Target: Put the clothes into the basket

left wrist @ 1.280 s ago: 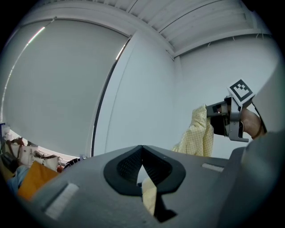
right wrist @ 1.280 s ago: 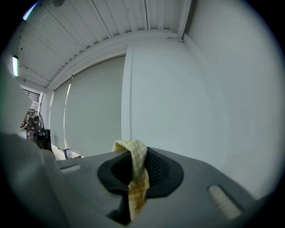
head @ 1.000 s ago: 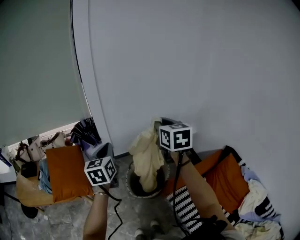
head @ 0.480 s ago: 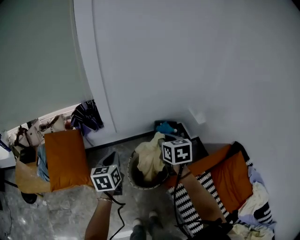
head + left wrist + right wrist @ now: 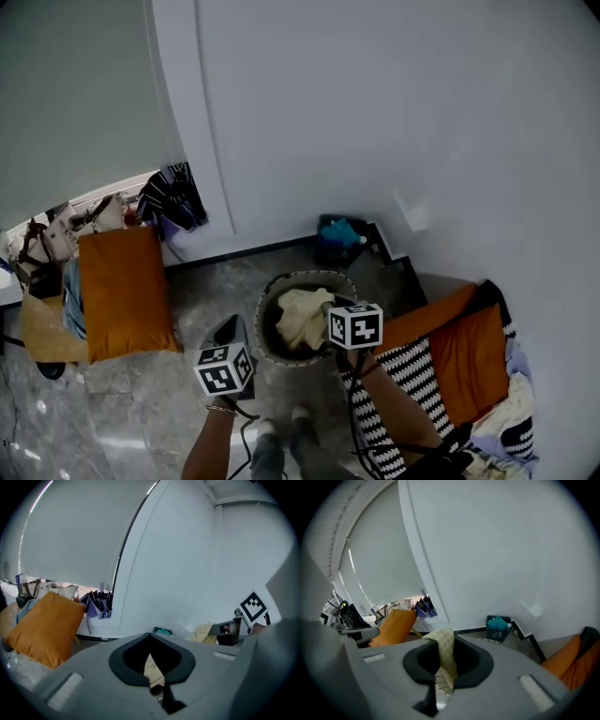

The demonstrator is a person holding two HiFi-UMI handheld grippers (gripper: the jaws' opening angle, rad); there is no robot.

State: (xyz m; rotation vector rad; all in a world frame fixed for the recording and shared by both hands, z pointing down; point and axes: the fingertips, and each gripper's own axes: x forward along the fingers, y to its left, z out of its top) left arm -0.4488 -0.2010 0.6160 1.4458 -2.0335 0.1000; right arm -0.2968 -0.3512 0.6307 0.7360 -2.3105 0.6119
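Grey marble floor [image 5: 202,302] | pale yellow checked garment [image 5: 302,317] crumpled in round basket [image 5: 305,275]

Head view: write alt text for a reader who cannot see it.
Seen from above, the right gripper holds a pale yellow garment inside a round basket on a grey floor. The left gripper hangs beside the basket; orange cushions lie at either side.
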